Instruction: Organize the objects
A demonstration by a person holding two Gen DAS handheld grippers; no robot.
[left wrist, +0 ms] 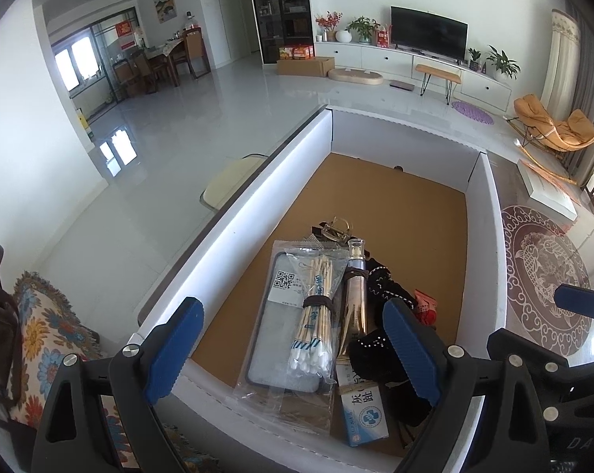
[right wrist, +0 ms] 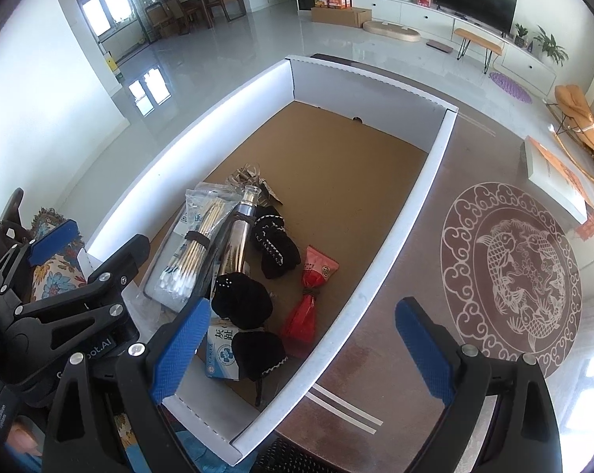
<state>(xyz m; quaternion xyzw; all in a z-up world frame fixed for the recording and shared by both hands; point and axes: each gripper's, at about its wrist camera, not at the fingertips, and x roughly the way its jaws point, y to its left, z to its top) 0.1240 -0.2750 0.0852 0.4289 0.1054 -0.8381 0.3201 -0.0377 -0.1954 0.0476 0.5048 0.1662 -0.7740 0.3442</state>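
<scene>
A white cardboard box (left wrist: pixel 234 220) with a brown floor (right wrist: pixel 336 181) holds the objects. Inside lie a bag of cotton swabs (left wrist: pixel 314 315) on a phone case (left wrist: pixel 273 339), a gold tube (left wrist: pixel 354 307), black fabric pieces (right wrist: pixel 275 244), a red packet (right wrist: pixel 310 287), a blue-white medicine box (left wrist: pixel 364 414) and a metal clip (left wrist: pixel 336 226). My left gripper (left wrist: pixel 293 349) is open and empty above the box's near end. My right gripper (right wrist: pixel 301 349) is open and empty over the box's right wall. The left gripper also shows in the right wrist view (right wrist: pixel 52 236).
The box sits on a glass table with a round fish pattern (right wrist: pixel 513 276). A white flat box (right wrist: pixel 553 185) lies at the table's far right. A flowered cushion (left wrist: pixel 49 335) is at the left. Beyond are a tiled floor, a TV (left wrist: pixel 429 31) and a chair (left wrist: pixel 234 185).
</scene>
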